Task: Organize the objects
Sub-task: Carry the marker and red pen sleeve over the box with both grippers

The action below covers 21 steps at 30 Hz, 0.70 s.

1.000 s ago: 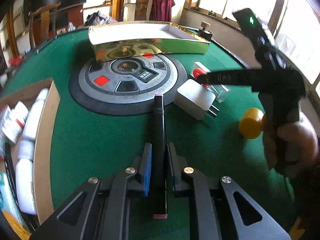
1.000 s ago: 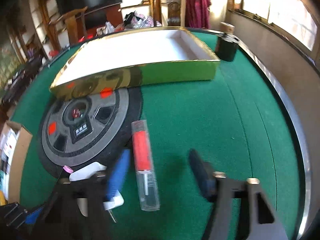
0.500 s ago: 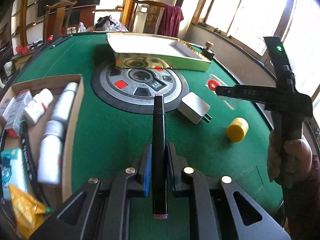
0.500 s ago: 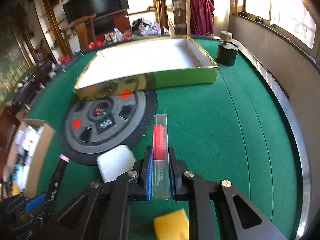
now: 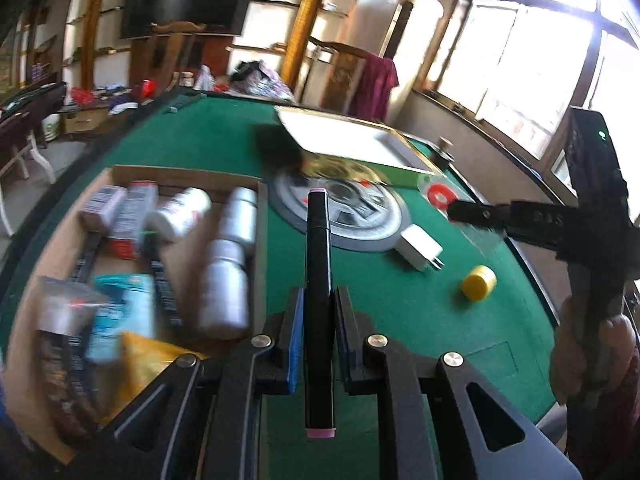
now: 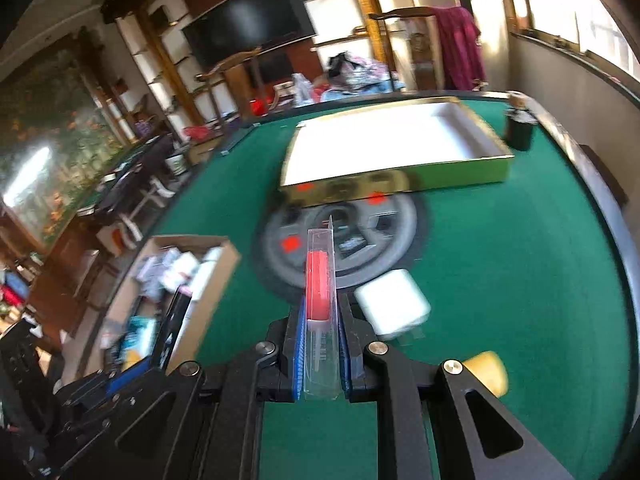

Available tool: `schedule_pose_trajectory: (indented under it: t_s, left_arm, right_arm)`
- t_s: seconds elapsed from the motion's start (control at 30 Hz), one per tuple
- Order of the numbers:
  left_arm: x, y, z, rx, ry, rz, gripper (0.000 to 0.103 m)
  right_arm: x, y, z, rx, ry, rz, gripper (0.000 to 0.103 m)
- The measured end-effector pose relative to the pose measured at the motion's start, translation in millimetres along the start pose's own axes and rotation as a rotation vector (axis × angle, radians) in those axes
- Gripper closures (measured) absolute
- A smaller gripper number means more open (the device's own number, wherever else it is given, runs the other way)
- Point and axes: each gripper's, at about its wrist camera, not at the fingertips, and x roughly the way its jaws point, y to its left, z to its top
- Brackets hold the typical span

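Grippers in both hands carry objects above a green felt table (image 5: 380, 312). Left gripper (image 5: 316, 336) is clamped on a black marker (image 5: 318, 280) with pink ends, held lengthwise so it points forward. Right gripper (image 6: 320, 344) is clamped on a clear packet holding a red tube (image 6: 319, 288). Landmark: a cardboard box (image 5: 260, 216) already filled with bottles and packets, just left of the marker. Both items look bound for that box. Right of the box, a white charger (image 5: 420, 246) and yellow cap (image 5: 478, 282) lie unsorted.
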Motion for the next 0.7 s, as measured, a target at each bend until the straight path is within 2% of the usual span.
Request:
schedule_pose_trajectory:
  t_s: [0.33,0.57,0.7]
  left_arm:
    - [-18,59,14,-0.031,-0.036,0.118,0.089]
    - [-3,97,17,-0.079,-0.003,0.204,0.089]
    - [3,113,16,-0.109,0.016,0.227,0.089]
  right_arm:
    - [34,88,-1,-0.063,0.079,0.130,0.088]
    - [76,142,-6,-0.118,0.151,0.165,0.087]
    - [104,162,-12,-0.131,0.200,0.170,0.087]
